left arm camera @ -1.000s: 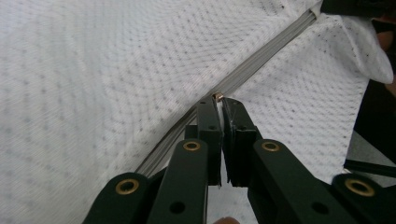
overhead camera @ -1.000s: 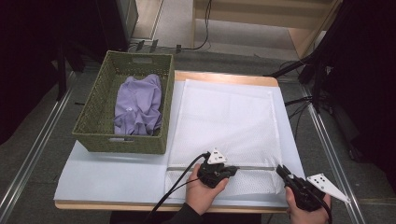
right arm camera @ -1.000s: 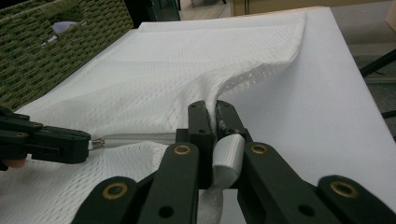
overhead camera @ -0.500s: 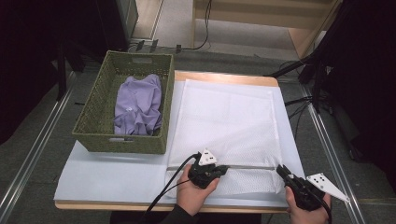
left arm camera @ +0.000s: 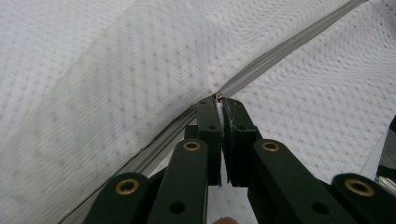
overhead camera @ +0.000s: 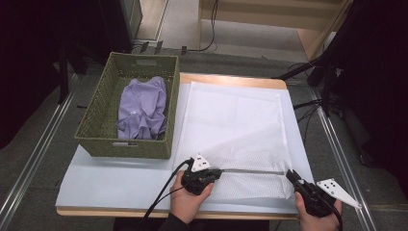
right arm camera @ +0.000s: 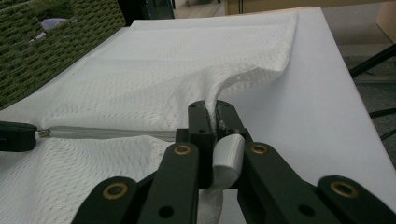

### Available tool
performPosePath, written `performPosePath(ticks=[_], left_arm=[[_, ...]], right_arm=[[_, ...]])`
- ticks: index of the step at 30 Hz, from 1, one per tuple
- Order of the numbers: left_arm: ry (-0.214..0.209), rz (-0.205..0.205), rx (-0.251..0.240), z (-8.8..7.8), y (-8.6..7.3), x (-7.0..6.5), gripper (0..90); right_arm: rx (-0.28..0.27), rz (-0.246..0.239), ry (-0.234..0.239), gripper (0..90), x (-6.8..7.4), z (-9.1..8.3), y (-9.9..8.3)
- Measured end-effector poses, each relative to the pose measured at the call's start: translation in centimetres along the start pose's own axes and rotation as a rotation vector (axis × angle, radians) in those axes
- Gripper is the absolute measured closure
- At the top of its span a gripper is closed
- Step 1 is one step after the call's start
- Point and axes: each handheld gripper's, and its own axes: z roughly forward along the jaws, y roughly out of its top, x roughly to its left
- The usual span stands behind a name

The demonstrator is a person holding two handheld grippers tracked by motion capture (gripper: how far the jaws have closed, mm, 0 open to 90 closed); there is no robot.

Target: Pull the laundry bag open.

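We are pinching the tiny zipper tab [left arm camera: 218,96] with our left claw [overhead camera: 215,173] and the white mesh laundry bag's [overhead camera: 235,120] corner on the table with our right claw [overhead camera: 292,176], both squeezed tight. Pulling crooked might make the tab slip out.

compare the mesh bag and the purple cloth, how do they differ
The mesh bag is white, the purple cloth lilac. The bag lies spread flat on the table; the cloth sits bunched in the basket. Both grippers pinch the bag; none touches the cloth. Both are soft fabric.
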Motion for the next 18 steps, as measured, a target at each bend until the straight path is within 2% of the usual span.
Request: performPosePath(ticks=[9, 18], left_arm=[[0.030, -0.015, -0.005, -1.7, -0.7, 1.0, 87.5], [0.059, -0.026, -0.003, -2.7, -1.3, 1.8, 87.5]], right_arm=[[0.000, -0.002, -0.005, 88.2, -0.1, 0.0, 0.0], [0.002, -0.004, -0.008, 88.2, -0.1, 0.0, 0.0]])
